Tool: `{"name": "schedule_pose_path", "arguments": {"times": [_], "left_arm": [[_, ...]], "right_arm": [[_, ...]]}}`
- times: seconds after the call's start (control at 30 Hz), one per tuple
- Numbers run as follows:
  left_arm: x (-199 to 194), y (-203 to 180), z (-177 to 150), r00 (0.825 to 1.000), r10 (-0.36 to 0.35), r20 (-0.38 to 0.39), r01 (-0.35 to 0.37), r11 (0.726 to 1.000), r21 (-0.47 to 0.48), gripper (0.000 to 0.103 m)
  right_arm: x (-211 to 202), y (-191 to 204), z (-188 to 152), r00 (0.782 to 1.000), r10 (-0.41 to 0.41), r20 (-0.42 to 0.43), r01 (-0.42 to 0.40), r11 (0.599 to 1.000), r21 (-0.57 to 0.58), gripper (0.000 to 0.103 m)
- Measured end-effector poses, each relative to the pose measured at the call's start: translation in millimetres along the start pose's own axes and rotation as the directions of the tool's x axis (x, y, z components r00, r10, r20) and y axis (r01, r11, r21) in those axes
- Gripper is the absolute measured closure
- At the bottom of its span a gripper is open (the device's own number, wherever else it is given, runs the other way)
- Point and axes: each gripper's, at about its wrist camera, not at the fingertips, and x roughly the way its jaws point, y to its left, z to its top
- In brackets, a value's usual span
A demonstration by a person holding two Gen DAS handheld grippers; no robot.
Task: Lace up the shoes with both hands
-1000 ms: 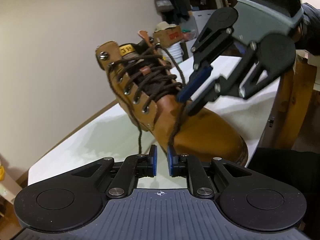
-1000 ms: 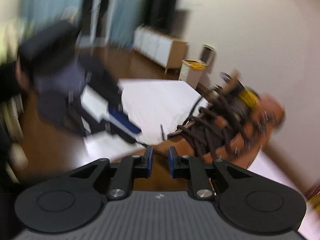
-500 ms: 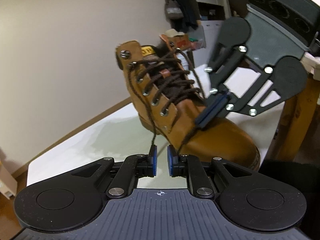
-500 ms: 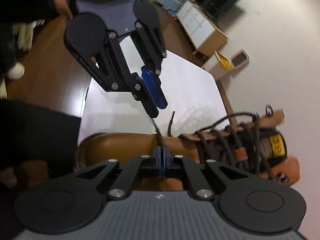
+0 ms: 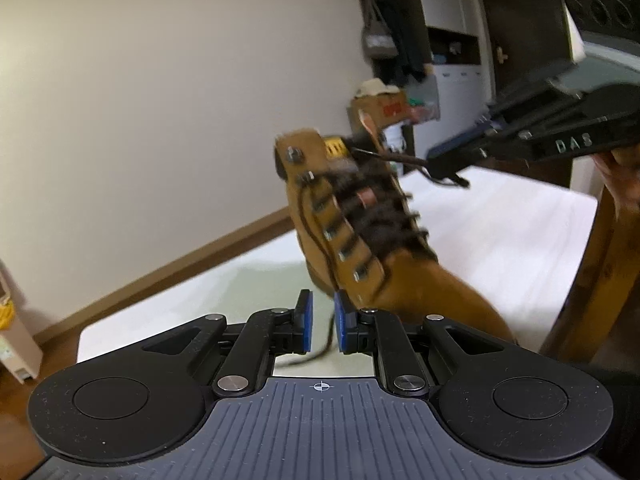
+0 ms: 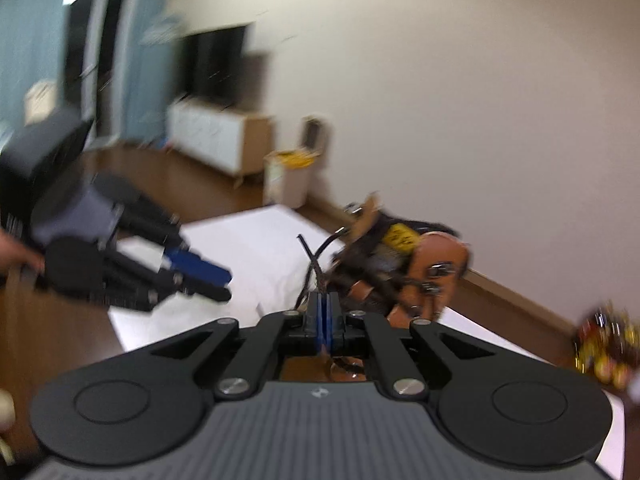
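Now the right gripper (image 6: 324, 312) has its jaws pinched tight on one dark brown lace end (image 6: 316, 268), held up beside the tan boot (image 5: 404, 280) standing on the white table (image 5: 500, 232). Meanwhile the left gripper (image 5: 321, 322) stands narrowly parted, the other lace end (image 5: 329, 330) hanging loose between its blue pads (image 5: 307, 320), unpinched.

Tan boot (image 5: 404, 280) with dark brown laces (image 5: 372, 216) and a yellow tag (image 5: 335, 147); white bench (image 5: 500, 232); black tongs (image 5: 320, 322) with blue pads (image 5: 306, 320).
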Motion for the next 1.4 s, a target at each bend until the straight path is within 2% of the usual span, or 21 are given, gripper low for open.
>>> {"name": "schedule_pose_path", "arguments": {"times": [0.13,0.27,0.37,0.57,0.63,0.67,0.8,0.97,1.1,1.4], "left_arm": [[9.4,11.5,15.8,0.998,-0.025,0.051,0.021,0.996,0.092,0.089],[25.6,33.2,29.4,0.991,-0.087,0.106,0.064,0.976,0.207,0.089],[34.4,43.7,37.9,0.986,-0.133,0.098,0.106,0.964,0.246,0.089],[53.6,52.6,56.2,0.986,-0.166,-0.03,0.167,0.944,0.285,0.088],[54.2,54.9,65.4,0.981,-0.174,-0.085,0.191,0.94,0.283,0.088],[53.3,56.6,69.6,0.977,-0.183,-0.107,0.206,0.937,0.281,0.088],[51.1,67.5,80.4,0.968,-0.193,-0.159,0.232,0.931,0.282,0.087],[53.4,85.3,92.3,0.946,-0.25,-0.205,0.297,0.924,0.241,0.087],[60.9,89.4,98.2,0.933,-0.28,-0.227,0.333,0.91,0.247,0.087],[76.2,99.2,108.2,0.905,-0.342,-0.252,0.401,0.884,0.241,0.087]], "right_arm": [[5.3,9.0,11.1,0.998,-0.07,-0.003,0.07,0.992,0.106,0.101],[23.1,8.2,22.1,0.995,-0.082,-0.055,0.089,0.987,0.132,0.101],[42.7,15.6,35.6,0.987,-0.104,-0.119,0.121,0.982,0.143,0.1],[65.5,16.0,66.5,0.956,-0.11,-0.272,0.159,0.973,0.168,0.1],[68.4,14.7,83.4,0.938,-0.124,-0.324,0.19,0.965,0.179,0.1],[71.2,14.1,85.8,0.935,-0.124,-0.331,0.192,0.964,0.181,0.1],[77.5,13.3,106.8,0.907,-0.109,-0.407,0.213,0.952,0.22,0.1],[93.1,11.8,123.3,0.865,-0.084,-0.495,0.237,0.937,0.255,0.1],[104.3,9.8,131.0,0.828,-0.073,-0.556,0.262,0.927,0.268,0.1],[120.4,5.2,137.4,0.799,-0.046,-0.599,0.284,0.908,0.309,0.1]]}}
